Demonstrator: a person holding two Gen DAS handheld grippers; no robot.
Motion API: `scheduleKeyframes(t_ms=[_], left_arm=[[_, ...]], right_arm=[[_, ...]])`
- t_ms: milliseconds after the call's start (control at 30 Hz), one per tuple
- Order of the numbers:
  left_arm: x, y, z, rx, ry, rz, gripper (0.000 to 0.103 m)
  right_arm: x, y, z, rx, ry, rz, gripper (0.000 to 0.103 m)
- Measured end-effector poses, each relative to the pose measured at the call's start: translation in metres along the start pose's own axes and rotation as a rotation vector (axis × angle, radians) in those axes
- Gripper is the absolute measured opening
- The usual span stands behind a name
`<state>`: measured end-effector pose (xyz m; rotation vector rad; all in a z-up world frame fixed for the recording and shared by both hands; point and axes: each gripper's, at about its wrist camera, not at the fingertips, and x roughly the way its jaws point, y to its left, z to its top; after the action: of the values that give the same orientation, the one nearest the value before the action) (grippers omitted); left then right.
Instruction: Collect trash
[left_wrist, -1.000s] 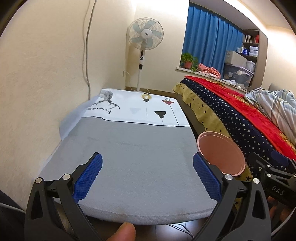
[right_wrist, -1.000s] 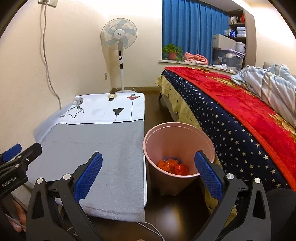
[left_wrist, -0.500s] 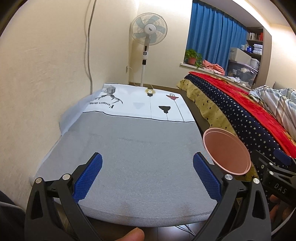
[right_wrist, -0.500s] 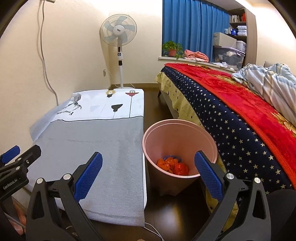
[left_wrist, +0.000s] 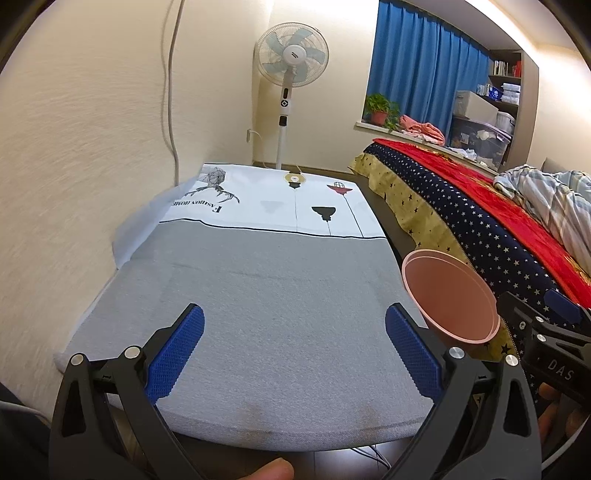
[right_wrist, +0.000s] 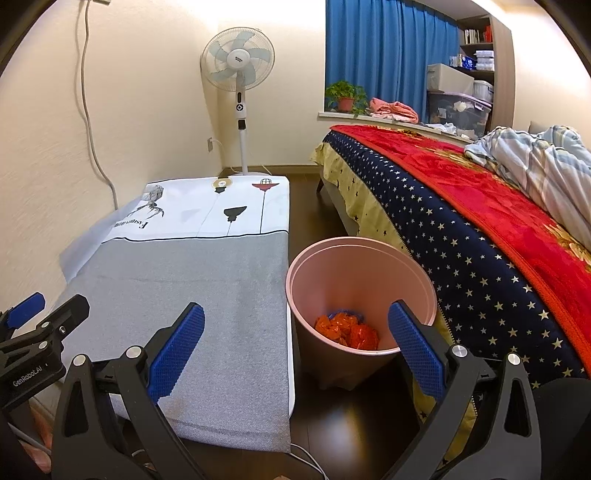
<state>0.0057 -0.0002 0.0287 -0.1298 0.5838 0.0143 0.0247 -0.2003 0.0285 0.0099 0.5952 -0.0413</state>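
A pink waste bin (right_wrist: 360, 291) stands on the dark floor between the low table and the bed. Orange and blue crumpled wrappers (right_wrist: 347, 330) lie at its bottom. The bin's rim also shows in the left wrist view (left_wrist: 448, 295). My left gripper (left_wrist: 295, 354) is open and empty, held over the near end of the grey cloth on the table (left_wrist: 266, 314). My right gripper (right_wrist: 295, 352) is open and empty, held near the bin's front, its right finger (right_wrist: 415, 349) in front of the bin's rim. No trash shows on the table.
The table cloth (right_wrist: 192, 280) is grey near me and white with prints at the far end. A bed with a red and starred blanket (right_wrist: 480, 221) lies to the right. A standing fan (right_wrist: 240, 74) is by the far wall. A cable (left_wrist: 171, 92) hangs down the left wall.
Both grippers have drawn back and risen slightly, so the table and bin look a little farther. Both stay open and empty.
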Motion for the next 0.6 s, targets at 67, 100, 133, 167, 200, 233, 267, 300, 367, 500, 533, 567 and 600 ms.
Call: scheduleKeyframes(t_ms=[67,100,133,167,200,233,267,300,367,500,533,567,600], left_arm=[[0.0,0.0001,0.0,-0.001,0.0,0.001,0.095],[0.0002,0.0,0.0002,-0.002,0.0,0.001,0.095],[0.0001,0.0001,0.0002,-0.002,0.0,0.0,0.095],[0.0001,0.0,0.0003,-0.002,0.0,-0.001,0.095],[0.0001,-0.0001,0.0002,-0.001,-0.001,-0.001,0.095],[0.0003,0.0001,0.0002,-0.001,-0.001,0.0,0.095],[0.0005,0.0002,0.0002,-0.001,0.0,-0.001,0.095],[0.0004,0.0001,0.0002,-0.001,0.0,-0.001,0.095],[0.0002,0.0003,0.0002,-0.001,0.0,0.0,0.095],[0.0006,0.0004,0.0003,-0.002,0.0,0.0,0.095],[0.0006,0.0005,0.0003,-0.003,0.0,0.001,0.095],[-0.0001,0.0007,0.0001,-0.004,0.0,0.0,0.095],[-0.0004,0.0002,0.0002,-0.005,0.0,0.0,0.095]], right_arm=[[-0.0003,0.0002,0.0002,0.0,-0.001,0.0,0.098],[0.0,0.0002,0.0002,-0.001,-0.001,0.0,0.098],[-0.0001,0.0003,0.0001,-0.002,-0.002,0.0,0.098],[-0.0001,0.0002,0.0004,-0.002,-0.002,0.0,0.098],[0.0001,0.0006,0.0006,-0.004,-0.002,-0.001,0.098],[0.0,0.0006,0.0006,-0.004,-0.002,-0.001,0.098],[0.0002,0.0005,0.0006,-0.004,-0.001,-0.001,0.098],[0.0001,0.0004,0.0005,-0.003,-0.002,-0.001,0.098],[-0.0001,0.0006,0.0005,-0.004,-0.002,-0.001,0.098],[-0.0001,0.0006,0.0005,-0.003,-0.002,-0.001,0.098],[0.0,0.0007,0.0005,-0.004,-0.002,-0.001,0.098],[0.0,0.0007,0.0005,-0.004,-0.003,-0.001,0.098],[0.0,0.0006,0.0005,-0.004,-0.003,-0.001,0.098]])
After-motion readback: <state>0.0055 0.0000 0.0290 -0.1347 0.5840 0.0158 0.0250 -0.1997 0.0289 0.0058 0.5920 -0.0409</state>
